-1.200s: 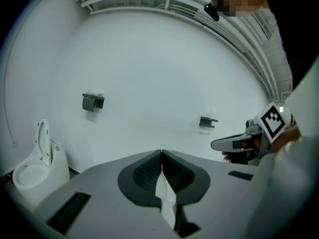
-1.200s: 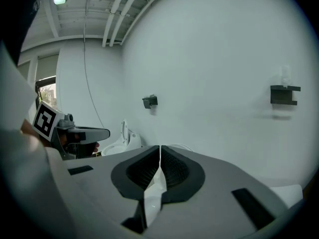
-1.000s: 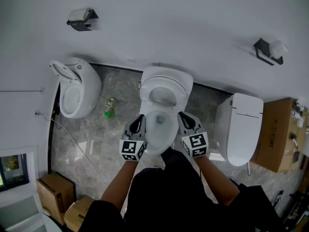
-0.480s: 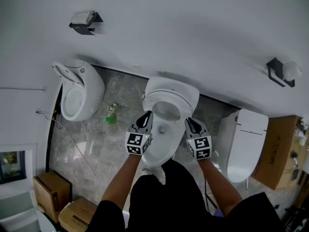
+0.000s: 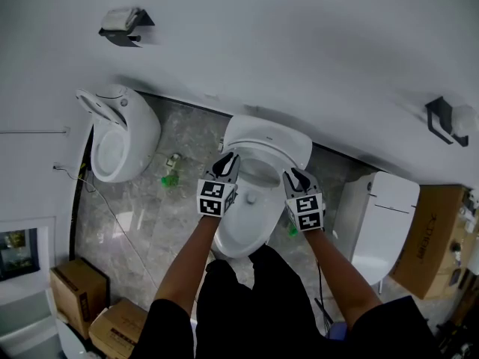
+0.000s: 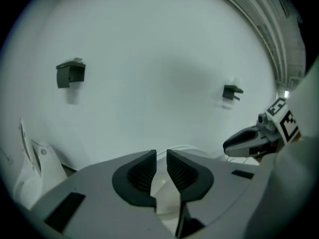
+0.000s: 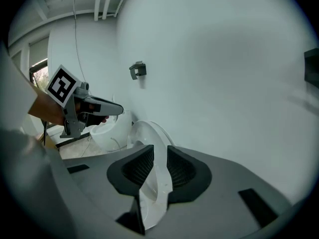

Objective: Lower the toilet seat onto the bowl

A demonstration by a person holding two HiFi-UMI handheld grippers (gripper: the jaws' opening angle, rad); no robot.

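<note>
White wall (image 5: 299,43) and grey marble floor (image 5: 150,200) are seen around the centre toilet (image 5: 241,223). Toilet seat (image 7: 145,133) is raised off the bowl, up near the wall. Its rim is clamped between the right gripper (image 7: 160,156) jaws. Left gripper (image 6: 161,158) is held at the seat's left side, jaws drawn nearly together, nothing seen gripped.
</note>
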